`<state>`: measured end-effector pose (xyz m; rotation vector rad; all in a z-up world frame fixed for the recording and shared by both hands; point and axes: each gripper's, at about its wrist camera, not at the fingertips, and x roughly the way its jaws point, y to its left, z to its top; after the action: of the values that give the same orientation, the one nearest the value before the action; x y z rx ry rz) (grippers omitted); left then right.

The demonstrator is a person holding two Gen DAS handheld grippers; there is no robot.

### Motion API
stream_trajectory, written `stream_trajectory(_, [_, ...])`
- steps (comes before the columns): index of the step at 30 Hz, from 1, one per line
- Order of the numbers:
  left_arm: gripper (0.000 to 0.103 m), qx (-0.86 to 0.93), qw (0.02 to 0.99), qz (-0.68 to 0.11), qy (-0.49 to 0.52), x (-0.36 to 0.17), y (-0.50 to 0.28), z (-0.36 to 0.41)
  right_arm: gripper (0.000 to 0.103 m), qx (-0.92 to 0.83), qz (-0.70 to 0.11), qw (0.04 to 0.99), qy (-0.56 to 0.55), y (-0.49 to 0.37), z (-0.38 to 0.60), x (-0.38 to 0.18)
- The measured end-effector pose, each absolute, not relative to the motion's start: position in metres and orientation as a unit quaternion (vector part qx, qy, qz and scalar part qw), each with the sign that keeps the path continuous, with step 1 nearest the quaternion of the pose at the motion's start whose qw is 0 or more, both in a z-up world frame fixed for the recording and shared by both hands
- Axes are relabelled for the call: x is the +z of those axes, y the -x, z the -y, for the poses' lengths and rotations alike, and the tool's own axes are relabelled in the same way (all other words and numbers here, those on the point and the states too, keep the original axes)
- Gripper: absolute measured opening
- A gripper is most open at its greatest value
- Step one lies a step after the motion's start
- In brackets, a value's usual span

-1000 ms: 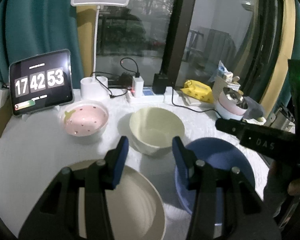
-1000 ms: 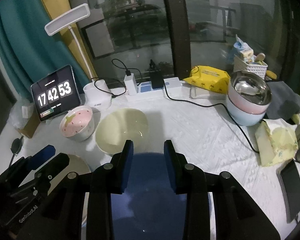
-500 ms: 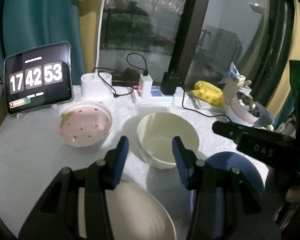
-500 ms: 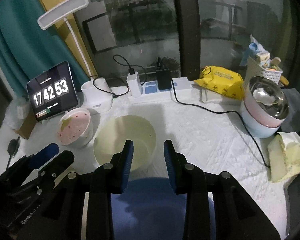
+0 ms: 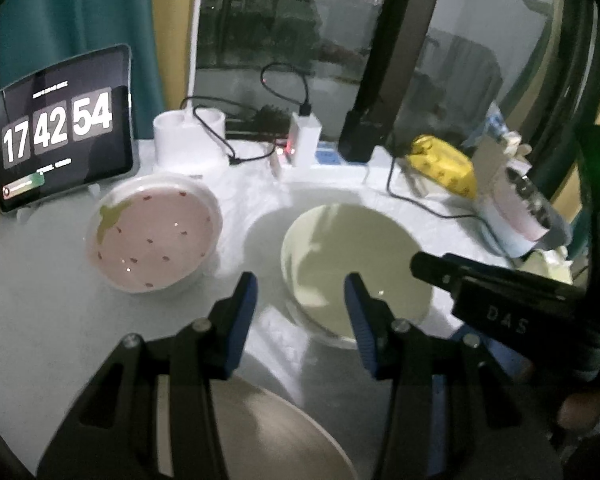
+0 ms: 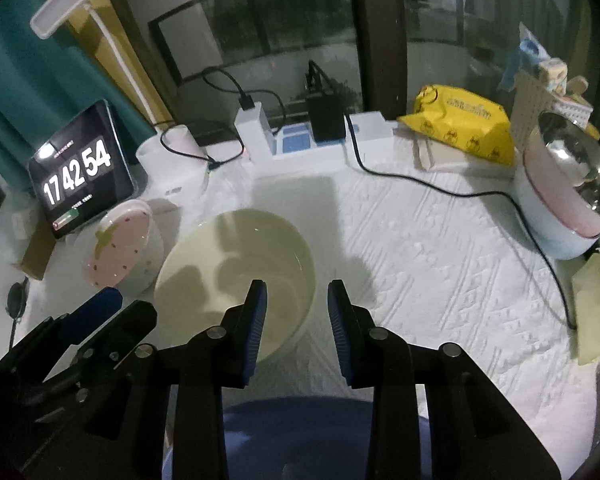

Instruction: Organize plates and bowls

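A cream bowl stands mid-table; it also shows in the right wrist view. A pink strawberry bowl stands to its left, also seen in the right wrist view. A beige plate lies under my left gripper, which is open and empty just before the cream bowl's near rim. A blue plate lies under my right gripper, which is open and empty above the cream bowl's right rim.
A tablet clock and white lamp base stand at the back left. A power strip with cables, a yellow pack and a stacked metal-lined bowl are at the back and right.
Both grippers have moved forward toward the cream bowl, which now looks larger. The beige and blue plates have slid lower in the views. Both stay open.
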<state>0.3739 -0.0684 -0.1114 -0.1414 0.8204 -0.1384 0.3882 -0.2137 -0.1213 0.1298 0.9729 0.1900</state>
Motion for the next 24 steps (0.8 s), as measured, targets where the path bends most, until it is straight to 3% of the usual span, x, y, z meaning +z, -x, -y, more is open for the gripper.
stream_trajectory(9, [0.047, -0.067, 0.892, -0.442, 0.073, -0.134, -0.391, 0.074, 0.033, 0.089, -0.496, 0.861, -0.063, -0.402, 0.209, -0.144])
stream_trajectory(24, [0.047, -0.064, 0.891, -0.443, 0.069, -0.143, -0.398, 0.077, 0.030, 0.087, -0.489, 0.867, -0.045, -0.405, 0.207, -0.150])
